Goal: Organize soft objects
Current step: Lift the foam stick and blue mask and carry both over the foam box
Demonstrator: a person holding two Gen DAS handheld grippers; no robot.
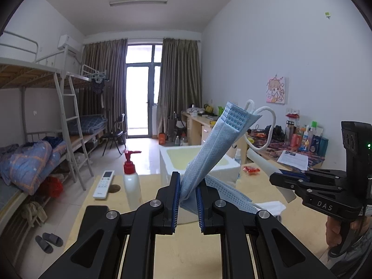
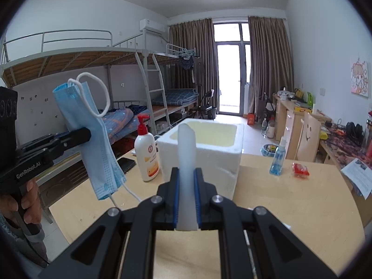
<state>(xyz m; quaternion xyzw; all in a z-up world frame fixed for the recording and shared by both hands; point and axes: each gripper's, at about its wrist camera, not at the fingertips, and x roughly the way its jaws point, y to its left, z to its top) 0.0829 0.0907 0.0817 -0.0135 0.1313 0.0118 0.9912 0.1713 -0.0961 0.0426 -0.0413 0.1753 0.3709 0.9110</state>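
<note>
Dorm table [image 2: 290, 204], left gripper [image 1: 187, 196] clamping upright blue masks [image 1: 218, 139], right gripper [image 2: 186, 197] pinching vertical white strip [image 2: 186, 158]

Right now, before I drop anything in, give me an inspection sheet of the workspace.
Surface: wooden table, partly covered.
Job's things: blue face masks and white foam strip held up; open foam box behind.
Clutter: lotion bottle, spray bottle, red packet, remote.
Grippers: left gripper shut on masks; right gripper shut on strip.
Cables: nothing seen.
Surroundings: bunk beds, desks.
</note>
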